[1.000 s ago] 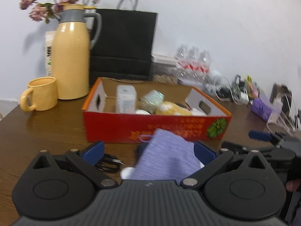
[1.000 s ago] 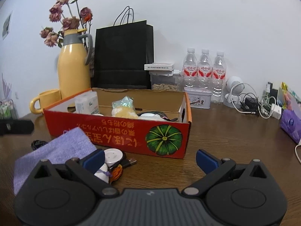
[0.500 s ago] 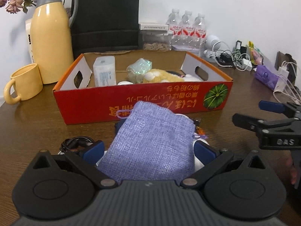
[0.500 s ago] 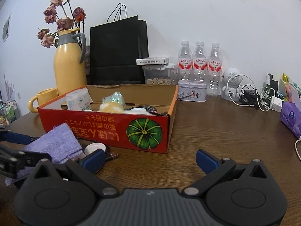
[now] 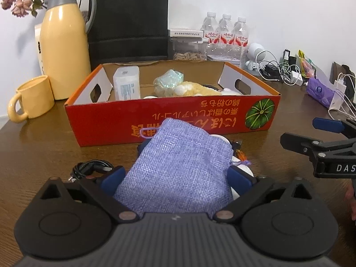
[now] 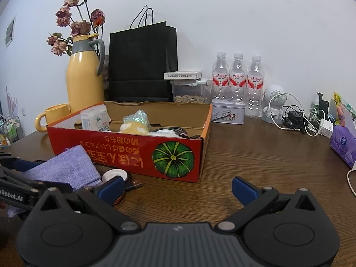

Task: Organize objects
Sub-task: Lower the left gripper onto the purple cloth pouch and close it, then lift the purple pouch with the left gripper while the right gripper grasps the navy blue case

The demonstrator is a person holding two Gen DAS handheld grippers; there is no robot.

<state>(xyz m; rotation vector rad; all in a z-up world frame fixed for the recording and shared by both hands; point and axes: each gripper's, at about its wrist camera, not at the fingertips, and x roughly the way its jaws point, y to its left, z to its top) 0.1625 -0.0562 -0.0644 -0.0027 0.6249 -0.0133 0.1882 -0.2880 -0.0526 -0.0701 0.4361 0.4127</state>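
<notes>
The left gripper (image 5: pixel 176 179) sits low over the brown surface (image 5: pixel 44 146) with the purple pouch (image 5: pixel 180 166) lying between its jaws. The jaws are closing, but the blue pads stand just beside the cloth on either side and do not visibly press it. The pouch rests in front of the red box (image 5: pixel 169 120), its far end overlapping the box's printed front wall in the left wrist view, with a white round thing partly hidden under its right edge. A black cable (image 5: pixel 89 170) lies coiled on the surface just left of the pouch.

The right gripper (image 6: pixel 178 189) hangs over bare surface with its jaws spread wide and nothing between them (in the left wrist view it shows at the far right edge). Inside the box are a white carton (image 5: pixel 126 85), a pale green packet (image 5: pixel 169 84) and a yellow soft thing. A yellow mug (image 5: pixel 33 98) and a yellow jug (image 5: pixel 63 51) stand left of the box.
</notes>
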